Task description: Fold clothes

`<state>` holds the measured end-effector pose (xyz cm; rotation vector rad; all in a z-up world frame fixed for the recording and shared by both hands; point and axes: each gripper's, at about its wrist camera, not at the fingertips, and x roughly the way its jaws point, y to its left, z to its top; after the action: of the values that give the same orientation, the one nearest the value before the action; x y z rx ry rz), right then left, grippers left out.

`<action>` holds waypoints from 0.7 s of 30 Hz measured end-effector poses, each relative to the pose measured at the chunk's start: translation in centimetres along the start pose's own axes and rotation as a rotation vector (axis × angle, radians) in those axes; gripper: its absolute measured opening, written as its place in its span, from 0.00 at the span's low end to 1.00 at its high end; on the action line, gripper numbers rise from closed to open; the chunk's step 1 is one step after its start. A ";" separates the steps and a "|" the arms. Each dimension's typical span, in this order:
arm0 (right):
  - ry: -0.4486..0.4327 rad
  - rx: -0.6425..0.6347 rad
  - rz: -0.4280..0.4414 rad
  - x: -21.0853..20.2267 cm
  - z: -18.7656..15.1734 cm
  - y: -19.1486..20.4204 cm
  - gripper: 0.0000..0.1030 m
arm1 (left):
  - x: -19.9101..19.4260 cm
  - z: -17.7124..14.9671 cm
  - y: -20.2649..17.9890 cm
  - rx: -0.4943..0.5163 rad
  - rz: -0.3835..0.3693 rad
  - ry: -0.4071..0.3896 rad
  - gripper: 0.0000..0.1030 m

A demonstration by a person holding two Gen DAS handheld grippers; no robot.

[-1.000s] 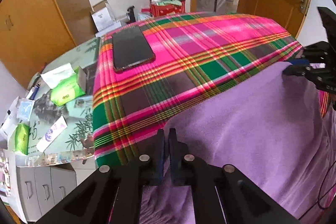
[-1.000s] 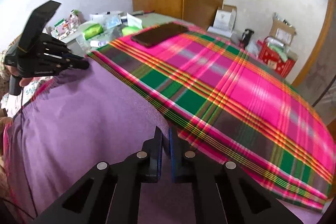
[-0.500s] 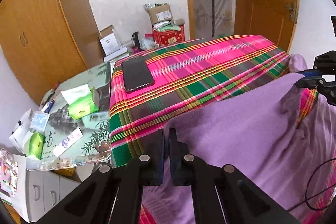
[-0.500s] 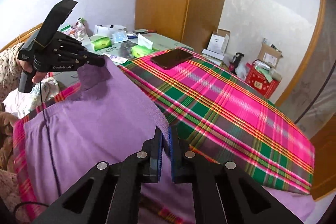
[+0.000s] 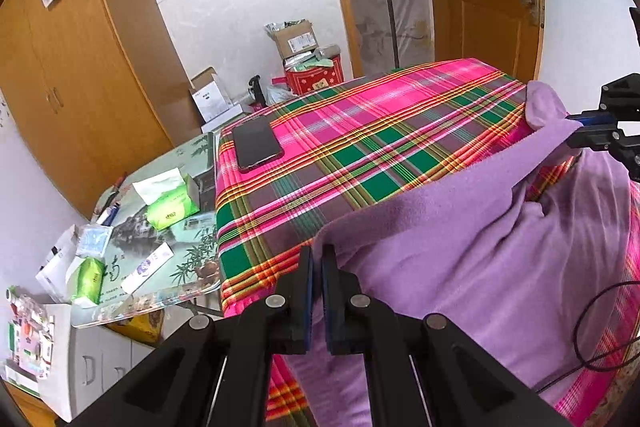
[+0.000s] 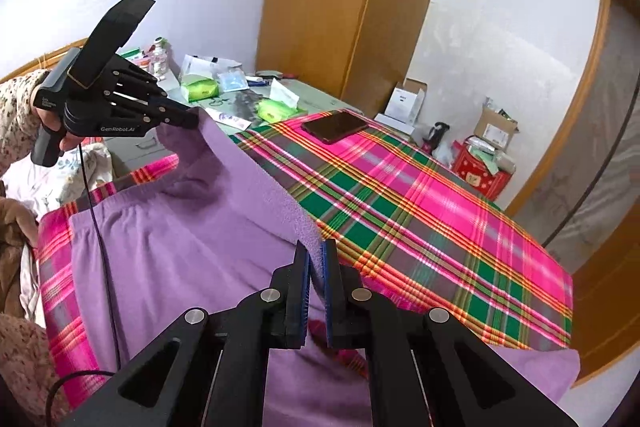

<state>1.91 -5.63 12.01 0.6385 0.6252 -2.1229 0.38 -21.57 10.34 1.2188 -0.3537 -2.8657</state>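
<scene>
Purple garment (image 5: pixel 460 247), of soft, matte, fleece-like knit with a slightly napped edge, lies partly on a plaid cloth (image 5: pixel 360 155) and is partly lifted clear of it. Its raised edge runs as a taut, straight fold between the two grippers; below that edge the fabric hangs in loose folds and shallow creases, and a gathered band (image 6: pixel 120 215) shows along the near side.

Left gripper (image 5: pixel 316 259), of black angular plastic with blue pads and round metal pins, has its jaws pressed together on one corner of the garment's edge. Right gripper (image 6: pixel 316 255), of the same build, is likewise clamped on the other corner, the fabric pinched between its pads. In the right wrist view a hand (image 6: pixel 48 119) holds the left gripper's handle, with a floral sleeve (image 6: pixel 16 107) behind.

The plaid cloth is a smooth woven sheet in pink, green and grey with yellow lines, stretched flat. A flat, glossy dark phone (image 5: pixel 256 143) rests on its far corner. Beside it stands a glass-topped table (image 5: pixel 192 155) with a green tissue pack (image 5: pixel 172 207).
</scene>
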 end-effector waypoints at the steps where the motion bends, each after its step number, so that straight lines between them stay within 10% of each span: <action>1: -0.004 -0.001 0.001 -0.3 -0.1 0.3 0.06 | -0.4 -0.3 -0.2 0.003 0.004 -0.002 0.04; 21: -0.024 -0.057 -0.030 -3.9 -4.9 6.2 0.06 | -5.0 -7.0 -3.6 0.025 0.046 -0.029 0.04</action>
<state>10.19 -3.81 9.53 0.5747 0.6827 -2.1294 9.14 -19.00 8.47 1.1580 -0.4133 -2.8510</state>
